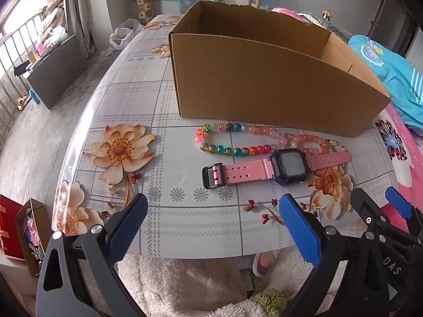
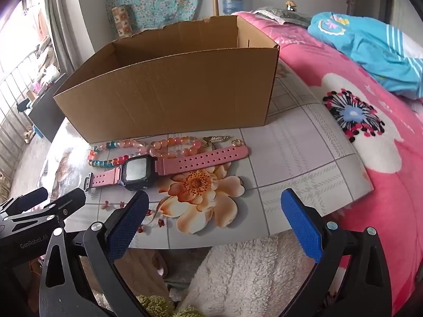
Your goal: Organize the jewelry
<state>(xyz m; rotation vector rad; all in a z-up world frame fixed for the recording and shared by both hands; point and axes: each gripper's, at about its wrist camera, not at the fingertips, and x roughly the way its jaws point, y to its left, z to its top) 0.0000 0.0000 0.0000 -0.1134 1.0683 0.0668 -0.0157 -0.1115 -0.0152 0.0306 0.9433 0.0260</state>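
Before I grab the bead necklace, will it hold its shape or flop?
Probably flops: the bead necklace is separate round beads on a string, lying as a loose loop. The unpinched side likely sags. Beads look glassy, so they may slip between the pads. One end seems to touch the pink watch, which might get nudged.

Black tongs (image 1: 211,219), blue textured pads (image 2: 301,227), silver screws

"GenRobot.AI" is printed on the left gripper (image 2: 39,206) body; the letters "DAS" stand on the right gripper (image 1: 380,206) body.
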